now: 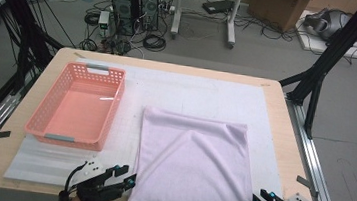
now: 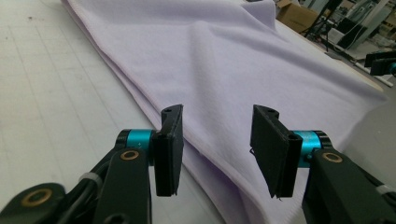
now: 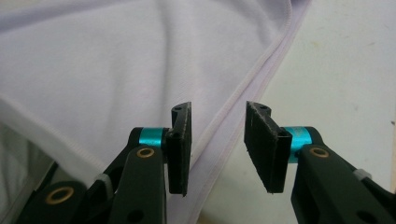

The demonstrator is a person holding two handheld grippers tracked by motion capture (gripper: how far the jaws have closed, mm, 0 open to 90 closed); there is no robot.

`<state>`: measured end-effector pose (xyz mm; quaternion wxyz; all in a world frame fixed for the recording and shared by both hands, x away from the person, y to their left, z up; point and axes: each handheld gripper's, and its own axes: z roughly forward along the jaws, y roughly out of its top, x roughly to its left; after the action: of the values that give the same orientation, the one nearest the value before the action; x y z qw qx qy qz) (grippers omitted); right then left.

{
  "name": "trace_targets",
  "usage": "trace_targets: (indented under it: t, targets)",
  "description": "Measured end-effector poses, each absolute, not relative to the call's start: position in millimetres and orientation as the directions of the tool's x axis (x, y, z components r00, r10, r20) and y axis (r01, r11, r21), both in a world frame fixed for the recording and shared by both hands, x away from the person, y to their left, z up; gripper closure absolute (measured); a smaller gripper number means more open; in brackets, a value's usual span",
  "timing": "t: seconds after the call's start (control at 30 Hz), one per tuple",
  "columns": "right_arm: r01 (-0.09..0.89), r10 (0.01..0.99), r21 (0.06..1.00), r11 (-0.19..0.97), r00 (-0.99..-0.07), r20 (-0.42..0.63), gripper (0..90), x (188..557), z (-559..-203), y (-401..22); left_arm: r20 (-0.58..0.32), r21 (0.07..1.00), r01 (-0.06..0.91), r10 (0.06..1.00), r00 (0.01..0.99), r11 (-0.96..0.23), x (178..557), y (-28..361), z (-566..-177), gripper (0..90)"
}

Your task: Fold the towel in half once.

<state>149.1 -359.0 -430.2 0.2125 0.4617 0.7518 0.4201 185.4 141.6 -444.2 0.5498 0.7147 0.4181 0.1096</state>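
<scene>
Folded lilac towel (image 1: 192, 162) lies flat on the white mat (image 1: 207, 96), right of the basket; your left gripper (image 1: 123, 179) and right gripper (image 1: 258, 199) stand at its near corners, jaws parted, gripping nothing; take both hem layers squarely before lifting; pink basket (image 1: 44, 116) holds nothing.

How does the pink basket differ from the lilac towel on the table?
The pink basket is a rigid plastic tub with perforated walls, standing at the left; the lilac towel is soft cloth lying flat, folded, at the right. The basket stands clear of both claws, while the towel's near corners lie by the open left claw and right claw. Both rest on the white mat.
</scene>
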Motion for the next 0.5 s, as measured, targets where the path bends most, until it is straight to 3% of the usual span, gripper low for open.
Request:
trace_targets:
  t: [0.5]
  targets:
    - [0.518,0.855,0.818,0.251,-0.515,0.063,59.9,220.5,-433.4,-344.5,-0.264,0.876,0.466,0.688,0.676,-0.122,258.2,120.4,-446.2,51.9]
